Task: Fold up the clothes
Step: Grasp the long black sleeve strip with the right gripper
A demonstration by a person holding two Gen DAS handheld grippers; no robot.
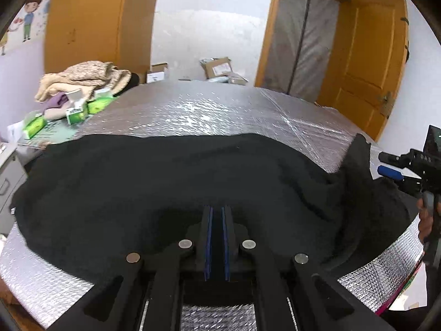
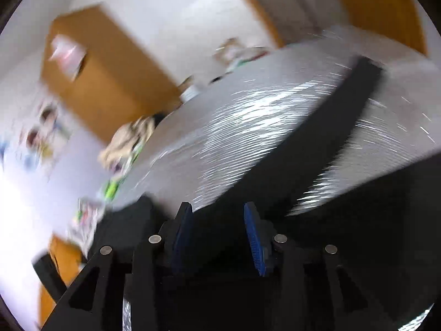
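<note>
A black garment lies spread across the silver foil-covered table. My left gripper is shut on the garment's near edge, with black cloth between its blue-lined fingers. My right gripper shows at the right edge of the left wrist view, beside a raised fold of the cloth. In the blurred, tilted right wrist view my right gripper stands open over the black garment, with nothing clearly between its fingers.
A pile of beige clothes and green and white boxes sit at the table's far left. Cardboard boxes lie on the floor behind. An orange door stands at the right. A grey drawer unit is at the left.
</note>
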